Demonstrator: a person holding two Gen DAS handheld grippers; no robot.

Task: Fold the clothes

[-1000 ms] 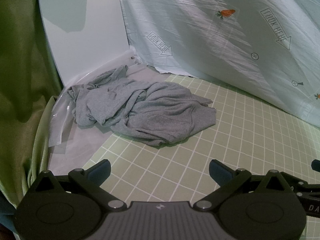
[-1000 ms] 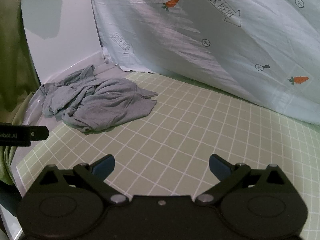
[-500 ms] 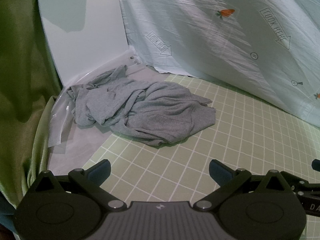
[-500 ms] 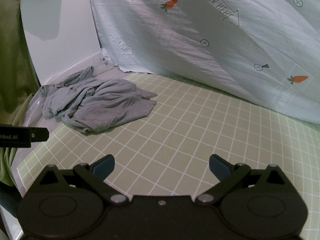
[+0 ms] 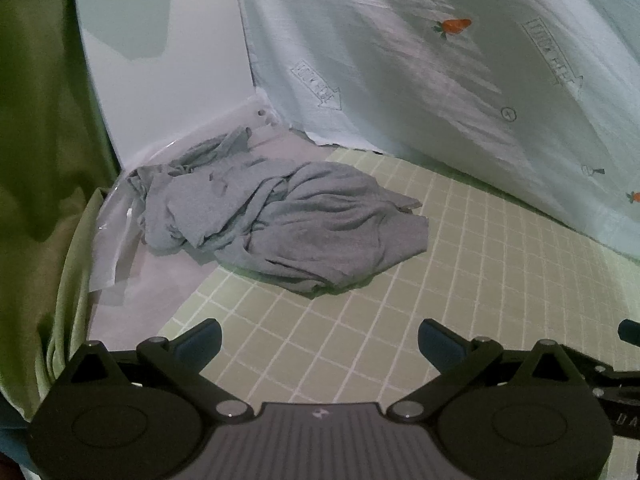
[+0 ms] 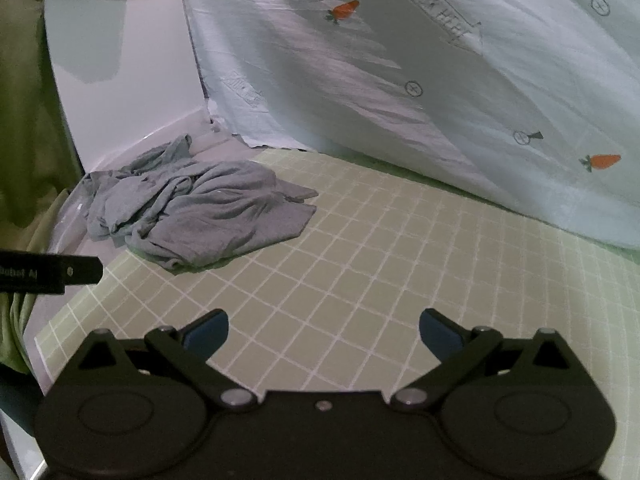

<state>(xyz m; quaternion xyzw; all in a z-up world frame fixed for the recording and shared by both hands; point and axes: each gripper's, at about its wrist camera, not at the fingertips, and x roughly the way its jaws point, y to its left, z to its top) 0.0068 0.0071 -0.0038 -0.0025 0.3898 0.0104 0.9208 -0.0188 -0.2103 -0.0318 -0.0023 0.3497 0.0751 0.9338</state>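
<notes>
A pale sheet [image 5: 400, 60] printed with carrots and arrows is hung behind the counter [image 5: 460, 264], which is covered by a green gridded mat. A crumpled grey garment [image 5: 280, 220] is heaped at the mat's far left corner, partly on clear plastic. The left claw [image 5: 320, 340] and right claw [image 6: 324, 332] are held wide and empty, well apart from the garment.

Makeshift data-collection setup: grid mat [image 6: 360, 264], carrot-print sheet [image 6: 400, 80] backdrop, green curtain [image 5: 36, 160].
</notes>
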